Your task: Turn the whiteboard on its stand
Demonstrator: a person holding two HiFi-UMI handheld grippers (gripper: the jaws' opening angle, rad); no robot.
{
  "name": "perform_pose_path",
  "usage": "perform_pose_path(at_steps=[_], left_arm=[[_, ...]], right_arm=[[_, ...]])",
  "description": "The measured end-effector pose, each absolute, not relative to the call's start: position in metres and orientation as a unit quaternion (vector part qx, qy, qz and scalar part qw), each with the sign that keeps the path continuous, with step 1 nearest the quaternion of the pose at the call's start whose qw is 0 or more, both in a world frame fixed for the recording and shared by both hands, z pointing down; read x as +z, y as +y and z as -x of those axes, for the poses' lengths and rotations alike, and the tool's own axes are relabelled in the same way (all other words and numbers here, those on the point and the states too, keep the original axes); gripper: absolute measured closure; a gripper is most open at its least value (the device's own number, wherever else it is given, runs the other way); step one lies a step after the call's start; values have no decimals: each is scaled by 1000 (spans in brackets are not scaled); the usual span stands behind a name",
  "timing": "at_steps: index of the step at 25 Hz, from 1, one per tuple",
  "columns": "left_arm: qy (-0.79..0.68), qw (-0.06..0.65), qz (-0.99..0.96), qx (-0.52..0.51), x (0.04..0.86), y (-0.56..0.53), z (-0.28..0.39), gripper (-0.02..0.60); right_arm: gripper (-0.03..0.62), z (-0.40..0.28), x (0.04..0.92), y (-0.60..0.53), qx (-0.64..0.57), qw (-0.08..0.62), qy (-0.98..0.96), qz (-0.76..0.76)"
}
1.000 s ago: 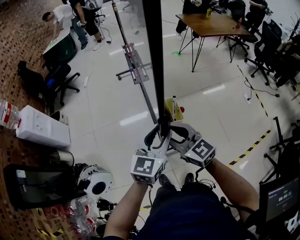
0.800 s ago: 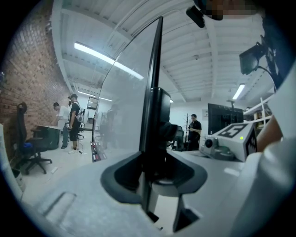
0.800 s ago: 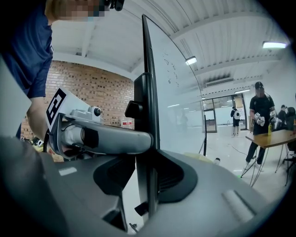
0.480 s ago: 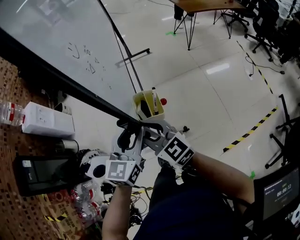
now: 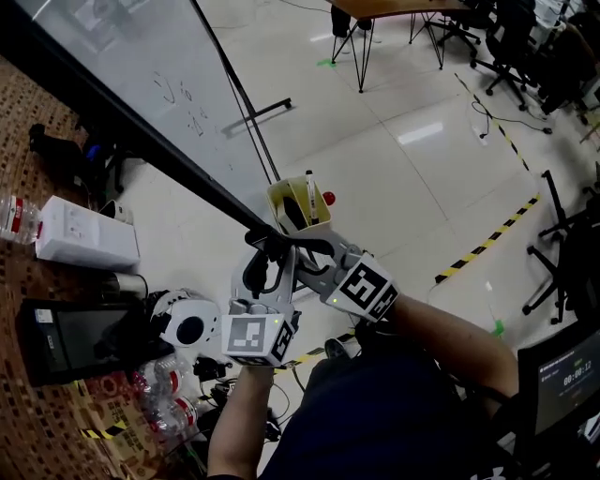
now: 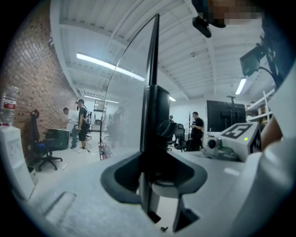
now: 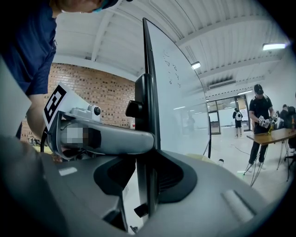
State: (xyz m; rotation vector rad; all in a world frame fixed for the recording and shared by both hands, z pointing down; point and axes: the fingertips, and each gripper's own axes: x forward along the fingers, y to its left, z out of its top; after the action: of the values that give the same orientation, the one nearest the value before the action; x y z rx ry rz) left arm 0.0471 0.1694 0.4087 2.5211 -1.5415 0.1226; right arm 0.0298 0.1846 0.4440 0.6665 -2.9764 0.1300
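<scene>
The whiteboard lies tilted across the upper left of the head view, its written face up and its black frame edge running down to the middle. Both grippers clamp that edge at its near corner. My left gripper comes up from below and is shut on the frame. My right gripper comes in from the right and is shut on the same edge, close beside the left. In the left gripper view the black frame stands between the jaws. The right gripper view shows the frame and the white surface.
A yellow marker holder hangs at the board's corner just beyond the grippers. The stand's leg lies on the floor behind. A white box, a dark screen and bottles sit at left. A table and chairs stand far off.
A second ago the board stood edge-on and upright; it has swung over so its written face shows. Both grippers stayed clamped on the frame and shifted slightly left with it.
</scene>
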Motion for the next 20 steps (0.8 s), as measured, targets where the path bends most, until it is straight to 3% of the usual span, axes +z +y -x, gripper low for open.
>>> perform_pose_path(at_steps=[20], left_arm=[[-484,93,-870,19,411,279,-91,413]], right_arm=[[450,-74,436,289,66,35,-968,-241]])
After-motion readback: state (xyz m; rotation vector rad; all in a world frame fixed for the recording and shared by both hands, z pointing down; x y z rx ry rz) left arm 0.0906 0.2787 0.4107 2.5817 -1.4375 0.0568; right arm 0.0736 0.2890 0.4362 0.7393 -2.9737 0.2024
